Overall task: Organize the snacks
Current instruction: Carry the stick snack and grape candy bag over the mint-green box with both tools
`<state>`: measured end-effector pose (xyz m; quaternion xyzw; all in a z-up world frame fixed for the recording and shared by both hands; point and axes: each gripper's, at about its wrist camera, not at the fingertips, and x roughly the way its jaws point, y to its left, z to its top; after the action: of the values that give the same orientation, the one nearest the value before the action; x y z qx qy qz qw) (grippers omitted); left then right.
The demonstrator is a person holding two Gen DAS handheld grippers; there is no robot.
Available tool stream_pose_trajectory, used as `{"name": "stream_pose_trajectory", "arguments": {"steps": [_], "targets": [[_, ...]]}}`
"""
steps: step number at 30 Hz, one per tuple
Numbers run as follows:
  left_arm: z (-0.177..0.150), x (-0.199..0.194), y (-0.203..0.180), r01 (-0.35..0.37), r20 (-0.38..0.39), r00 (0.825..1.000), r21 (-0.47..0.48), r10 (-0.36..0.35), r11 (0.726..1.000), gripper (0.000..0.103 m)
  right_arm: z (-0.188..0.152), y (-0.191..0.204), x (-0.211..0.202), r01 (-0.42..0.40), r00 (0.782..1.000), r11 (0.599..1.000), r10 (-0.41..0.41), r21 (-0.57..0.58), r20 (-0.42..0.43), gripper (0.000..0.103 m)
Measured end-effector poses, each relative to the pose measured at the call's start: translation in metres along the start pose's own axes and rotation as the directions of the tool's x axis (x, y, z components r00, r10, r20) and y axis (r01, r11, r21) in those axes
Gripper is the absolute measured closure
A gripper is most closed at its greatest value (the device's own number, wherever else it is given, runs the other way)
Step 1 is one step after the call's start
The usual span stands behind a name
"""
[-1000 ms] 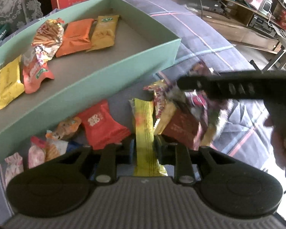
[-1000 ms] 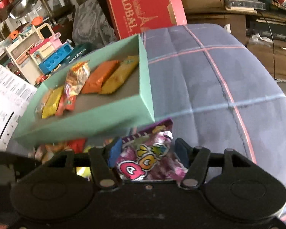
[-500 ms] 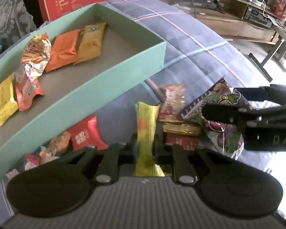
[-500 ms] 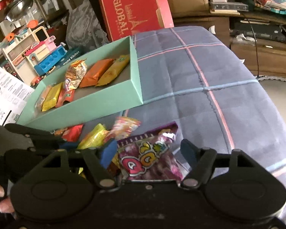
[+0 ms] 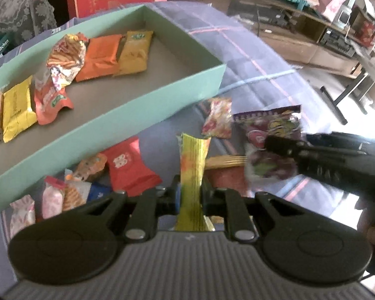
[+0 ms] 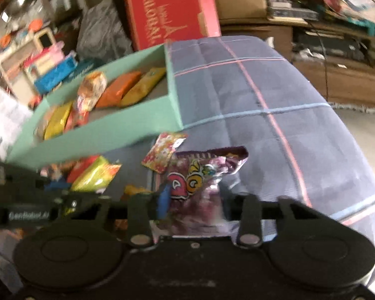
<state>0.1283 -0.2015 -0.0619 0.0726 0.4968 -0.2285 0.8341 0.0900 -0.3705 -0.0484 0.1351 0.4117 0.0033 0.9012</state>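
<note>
A long yellow-green snack packet point(image 5: 193, 155) is pinched in my left gripper point(image 5: 190, 190), which is shut on it just above the blue checked cloth. A purple snack bag point(image 6: 200, 175) sits crumpled between the fingers of my right gripper point(image 6: 195, 200). Its jaws are closing on the bag and the pads press its sides. In the left wrist view the right gripper point(image 5: 287, 147) reaches in from the right onto that purple snack bag point(image 5: 270, 125). The mint-green box point(image 5: 187, 92) lies behind, with several packets in a row inside.
Loose snacks lie in front of the box: a red packet point(image 5: 127, 165), a small colourful packet point(image 5: 217, 117) and several small ones at the lower left point(image 5: 70, 190). A red carton point(image 6: 167, 7) stands behind the box. Bare cloth point(image 6: 275, 100) stretches to the right.
The right gripper's jaws went from wide around the purple bag to pinching it. The left gripper has risen a little with the yellow-green packet still in it.
</note>
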Motion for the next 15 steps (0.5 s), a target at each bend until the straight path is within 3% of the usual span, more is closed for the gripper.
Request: {"name": "stream_pose_trajectory", "arguments": {"steps": [5, 10, 15], "targets": [[0.005, -0.015, -0.006, 0.03, 0.046, 0.998, -0.005, -0.03, 1.0, 0.088, 0.007, -0.013, -0.012, 0.01, 1.0, 0.999, -0.011, 0.047, 0.023, 0.086], [0.01, -0.03, 0.0, 0.043, 0.08, 0.996, -0.038, -0.04, 0.998, 0.088, 0.017, -0.022, -0.025, -0.037, 0.999, 0.991, 0.031, 0.13, 0.045, 0.086], [0.023, -0.053, 0.013, 0.05, 0.155, 0.987, -0.077, -0.038, 0.996, 0.088, 0.039, -0.012, -0.041, -0.061, 0.994, 0.994, 0.052, 0.093, 0.097, 0.086]]}}
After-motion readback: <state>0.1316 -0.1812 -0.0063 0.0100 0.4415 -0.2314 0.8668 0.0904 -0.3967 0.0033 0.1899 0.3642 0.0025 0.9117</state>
